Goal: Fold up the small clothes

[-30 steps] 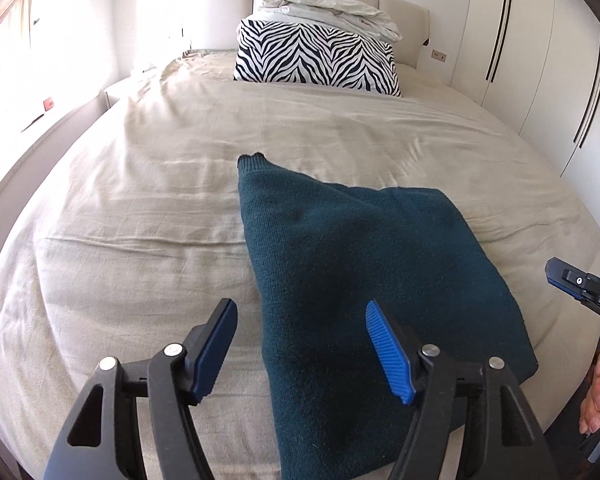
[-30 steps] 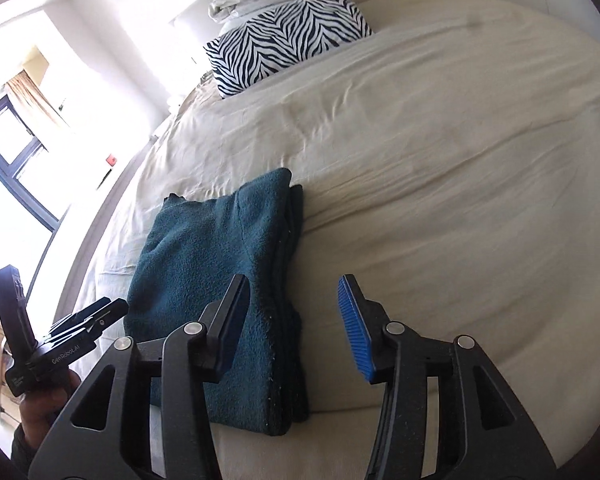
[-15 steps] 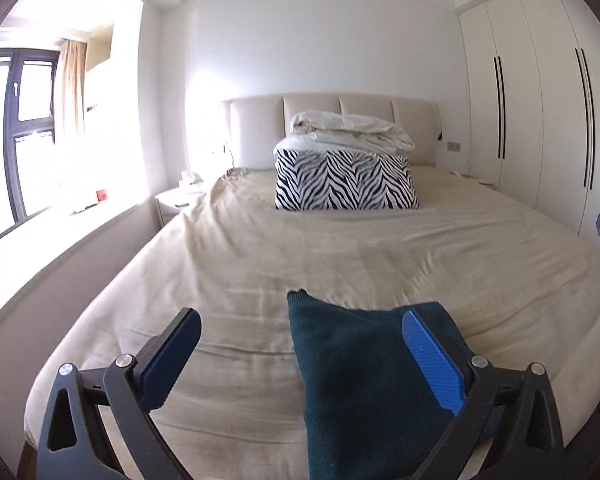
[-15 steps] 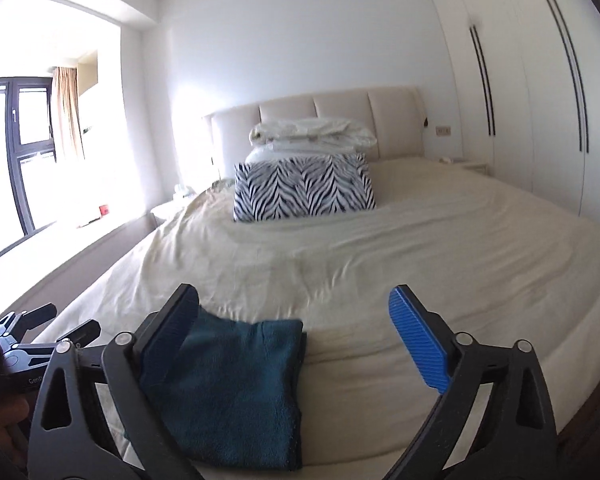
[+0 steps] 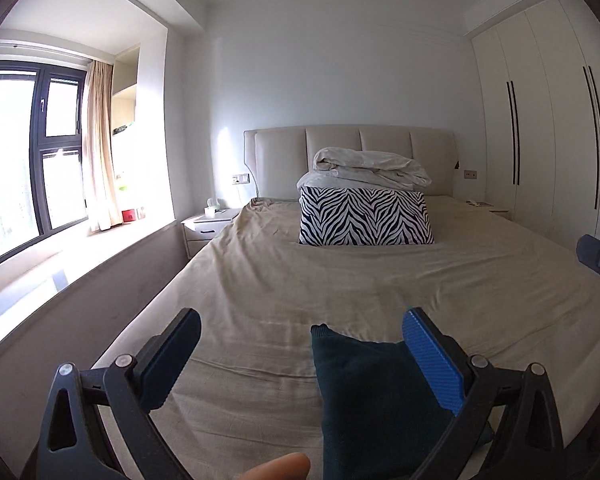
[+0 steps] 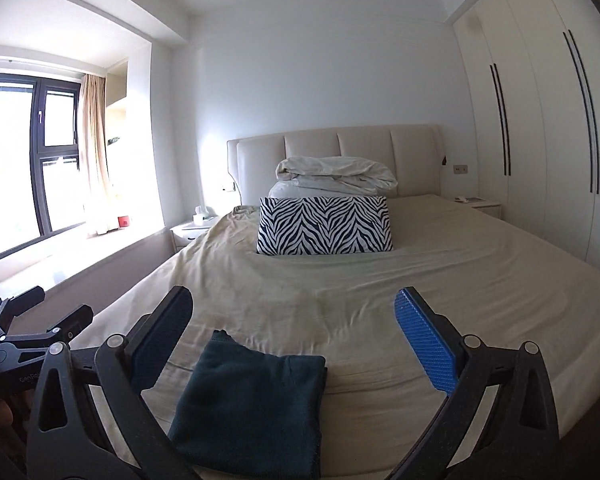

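Teal knitted garment (image 6: 252,404), folded flat, near foot edge of beige bed (image 6: 460,272) | left gripper (image 5: 300,364), right gripper (image 6: 296,340): jaws wide apart, empty | advice: withdraw clear, avoid snagging folds

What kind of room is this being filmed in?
A home bedroom, almost certainly. A large bed with a padded headboard fills the view, a zebra-print pillow and a bundled duvet lie at its head, and a tall built-in wardrobe lines the side wall.
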Demonstrator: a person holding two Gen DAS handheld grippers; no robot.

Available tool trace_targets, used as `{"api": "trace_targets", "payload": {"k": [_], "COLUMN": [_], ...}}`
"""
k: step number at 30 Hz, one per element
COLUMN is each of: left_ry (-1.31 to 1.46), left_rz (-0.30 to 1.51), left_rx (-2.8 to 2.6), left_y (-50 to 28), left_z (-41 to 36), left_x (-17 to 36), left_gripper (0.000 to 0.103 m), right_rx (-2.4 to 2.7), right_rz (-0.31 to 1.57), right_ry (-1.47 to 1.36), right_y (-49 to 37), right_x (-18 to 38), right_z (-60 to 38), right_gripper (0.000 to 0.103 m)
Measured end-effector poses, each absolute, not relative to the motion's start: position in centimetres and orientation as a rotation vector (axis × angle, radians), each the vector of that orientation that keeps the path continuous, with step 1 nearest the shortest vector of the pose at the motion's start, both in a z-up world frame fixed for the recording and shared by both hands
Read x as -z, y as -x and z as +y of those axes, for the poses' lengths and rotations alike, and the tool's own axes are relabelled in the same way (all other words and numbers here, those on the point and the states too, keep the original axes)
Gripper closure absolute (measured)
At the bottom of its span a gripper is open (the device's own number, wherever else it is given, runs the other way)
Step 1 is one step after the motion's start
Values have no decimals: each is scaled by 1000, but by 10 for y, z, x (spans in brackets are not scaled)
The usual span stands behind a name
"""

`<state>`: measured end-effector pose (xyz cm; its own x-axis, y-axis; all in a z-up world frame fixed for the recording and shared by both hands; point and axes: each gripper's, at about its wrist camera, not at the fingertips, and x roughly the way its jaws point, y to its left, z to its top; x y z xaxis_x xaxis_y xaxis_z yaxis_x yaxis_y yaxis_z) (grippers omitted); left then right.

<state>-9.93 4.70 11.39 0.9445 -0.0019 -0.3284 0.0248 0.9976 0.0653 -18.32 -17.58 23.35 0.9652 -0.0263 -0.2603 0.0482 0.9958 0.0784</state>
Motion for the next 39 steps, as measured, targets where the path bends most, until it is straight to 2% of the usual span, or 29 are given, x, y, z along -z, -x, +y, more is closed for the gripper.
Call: {"api": "trace_targets", "payload": {"k": [3, 9, 13, 22, 39], "left_ry": [-85, -62, -63, -52, -25], "left_rz": [452, 737, 837, 883, 909], "left_rx": [-5, 41, 44, 36, 34], "left_y": [83, 55, 51, 48, 44], "left_z": [44, 37, 35, 38, 46], "left_x": [-90, -21, 7, 23, 34], "left_gripper": [0, 0, 0, 0, 0], "right_rx": [93, 143, 171, 210, 209], "right_rz": [382, 697, 786, 882, 915], "right_ry": [-64, -92, -118, -143, -95], "right_y": [169, 130, 118, 108, 106], "right_x": [-215, -136, -96, -56, -46], "right_z": [-170, -169, -175, -189, -181], "right_gripper": [0, 0, 0, 0, 0]}}
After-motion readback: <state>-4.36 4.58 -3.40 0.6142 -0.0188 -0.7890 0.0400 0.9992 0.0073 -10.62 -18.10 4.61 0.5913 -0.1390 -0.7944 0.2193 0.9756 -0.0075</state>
